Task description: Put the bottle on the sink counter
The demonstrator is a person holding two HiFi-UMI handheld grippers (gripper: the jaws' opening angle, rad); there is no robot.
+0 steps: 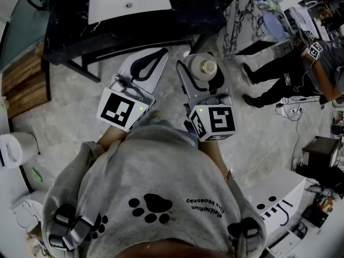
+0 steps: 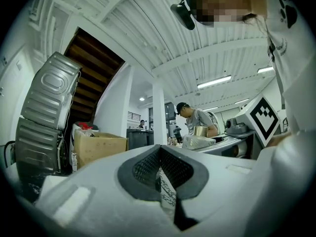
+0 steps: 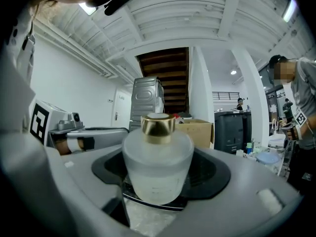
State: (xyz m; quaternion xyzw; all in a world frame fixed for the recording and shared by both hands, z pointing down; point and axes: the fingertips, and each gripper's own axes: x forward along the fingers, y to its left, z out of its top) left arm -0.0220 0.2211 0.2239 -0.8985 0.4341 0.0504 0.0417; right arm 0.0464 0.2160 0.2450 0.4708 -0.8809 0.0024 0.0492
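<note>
A frosted glass bottle [image 1: 203,67] with a gold cap stands upright between the jaws of my right gripper [image 1: 202,63], which is shut on it. In the right gripper view the bottle [image 3: 158,164] fills the middle, and the dark pads of that gripper [image 3: 160,181] press on both its sides. My left gripper [image 1: 158,55] is held out beside it, a little to the left, shut with nothing in it. In the left gripper view the ribbed pads of the left gripper [image 2: 160,168] meet along the middle line. Both grippers point level, out over a grey concrete floor.
A dark table [image 1: 134,31] with a white board [image 1: 129,1] stands straight ahead. A marble panel [image 1: 244,20] and a standing person [image 1: 290,74] are at the right. Ahead are a steel washing machine [image 2: 44,112], a cardboard box [image 2: 98,147], a white column [image 2: 159,112] and a dark bin [image 3: 232,130].
</note>
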